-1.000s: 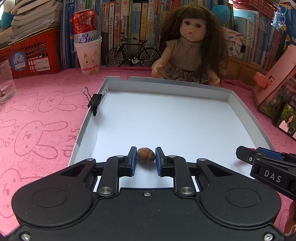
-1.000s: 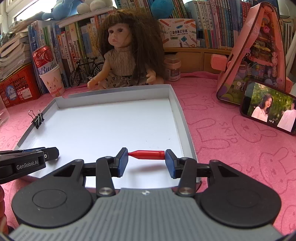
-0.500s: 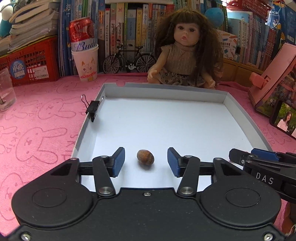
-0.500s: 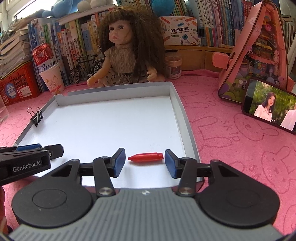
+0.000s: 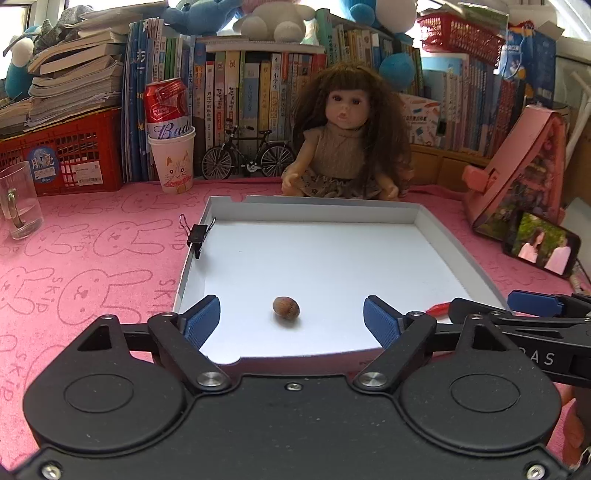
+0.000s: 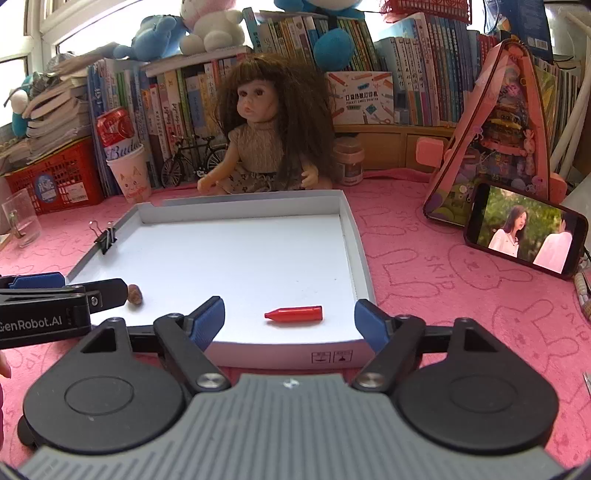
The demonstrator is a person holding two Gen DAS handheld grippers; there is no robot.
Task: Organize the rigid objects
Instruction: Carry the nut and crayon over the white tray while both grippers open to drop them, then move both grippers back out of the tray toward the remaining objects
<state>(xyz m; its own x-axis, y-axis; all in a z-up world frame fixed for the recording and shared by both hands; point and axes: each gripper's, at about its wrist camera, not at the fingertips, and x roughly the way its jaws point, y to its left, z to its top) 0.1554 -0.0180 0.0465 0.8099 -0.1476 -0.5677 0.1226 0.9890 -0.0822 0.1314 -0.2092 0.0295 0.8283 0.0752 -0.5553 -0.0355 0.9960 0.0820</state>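
The hazelnut (image 5: 286, 307) and red crayon (image 6: 293, 314), gripped a second ago, now lie released in the white tray (image 5: 458, 254); left tongs (image 5: 291, 320) and right tongs (image 6: 289, 321) are opening, drawn back.

Both grippers have let go and drawn back: the left gripper (image 5: 291, 319) off the nut (image 5: 286, 307), the right gripper (image 6: 289, 318) off the red crayon (image 6: 293, 314), jaws opening, near the tray's (image 6: 354, 240) front edge.

A child's room at home: doll (image 5: 347, 136), plush toys (image 6: 210, 26), packed bookshelves (image 5: 240, 99).
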